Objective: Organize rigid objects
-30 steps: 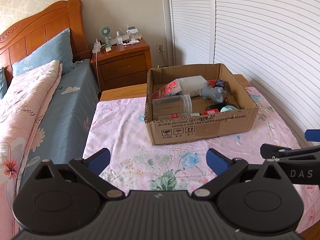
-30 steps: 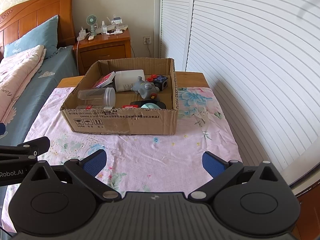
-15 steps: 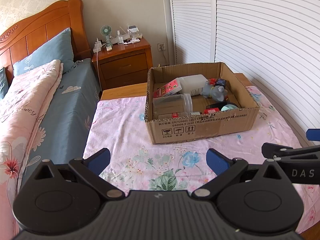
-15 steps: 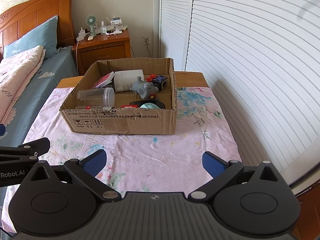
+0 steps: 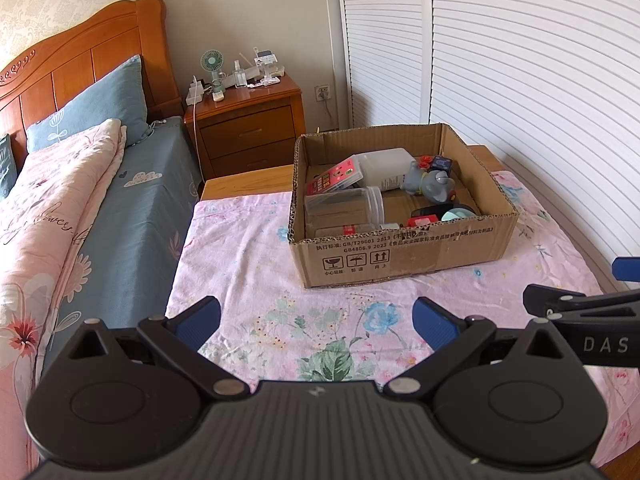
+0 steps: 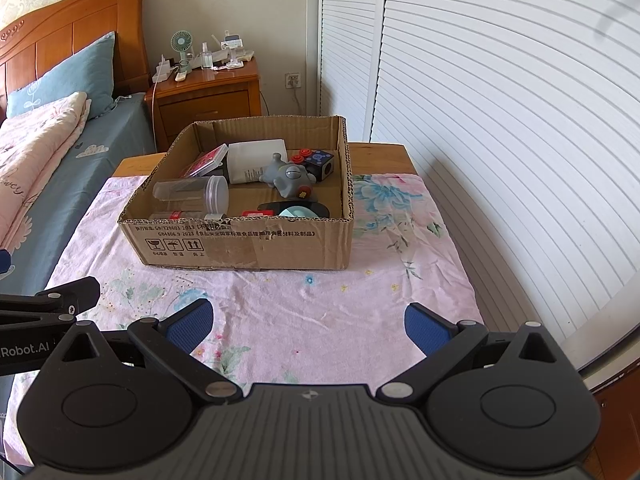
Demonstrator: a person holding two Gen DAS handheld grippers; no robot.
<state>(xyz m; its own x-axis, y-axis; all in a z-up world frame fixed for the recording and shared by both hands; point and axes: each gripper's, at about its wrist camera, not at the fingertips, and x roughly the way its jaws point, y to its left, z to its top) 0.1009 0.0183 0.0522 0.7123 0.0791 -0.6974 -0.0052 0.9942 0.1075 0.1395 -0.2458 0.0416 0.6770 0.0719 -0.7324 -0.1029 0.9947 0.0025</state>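
Both black blue-padded grippers, left gripper [image 5: 316,316] and right gripper [image 6: 308,320], are hovering wide open, empty, facing the brown cardboard box [image 6: 248,244] at 12 o'clock, likely readying a pick.

bed [image 5: 100,216], nightstand [image 5: 248,128], louvered doors [image 5: 520,60]

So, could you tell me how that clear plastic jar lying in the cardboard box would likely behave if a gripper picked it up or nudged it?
The clear jar lies on its side in the cardboard box, so a nudge would probably roll it. It looks empty and thin-walled, hence likely light. Its smooth round wall may slip or flex between the fingers.
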